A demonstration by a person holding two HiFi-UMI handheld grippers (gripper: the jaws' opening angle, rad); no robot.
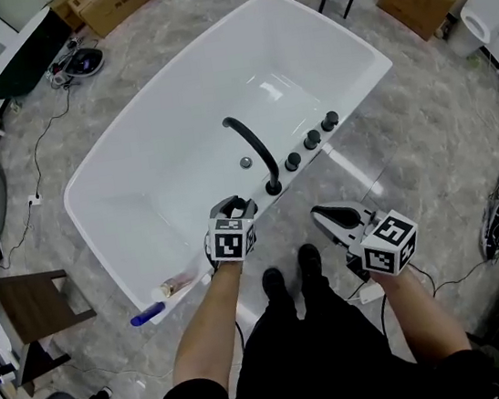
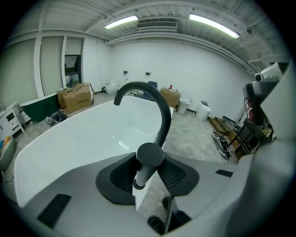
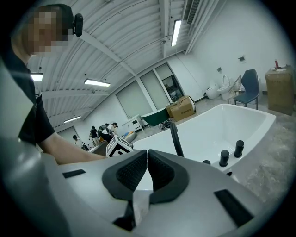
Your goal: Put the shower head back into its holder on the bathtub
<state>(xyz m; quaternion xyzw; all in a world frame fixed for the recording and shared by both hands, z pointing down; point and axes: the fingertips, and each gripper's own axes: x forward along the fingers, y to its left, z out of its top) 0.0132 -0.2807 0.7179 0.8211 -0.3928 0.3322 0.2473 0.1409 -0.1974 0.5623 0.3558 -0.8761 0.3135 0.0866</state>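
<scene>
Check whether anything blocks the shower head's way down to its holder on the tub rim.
Nothing visible does. The shower head, gripped in the left gripper's jaws, hangs over the bathtub rim. The black spout stands behind it, not under it. The holder itself cannot be seen in any view.

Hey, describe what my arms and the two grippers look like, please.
The left gripper and right gripper match: light grey bodies, black textured pads, a white cube with black square markers. Forearms are bare below a short black sleeve.
</scene>
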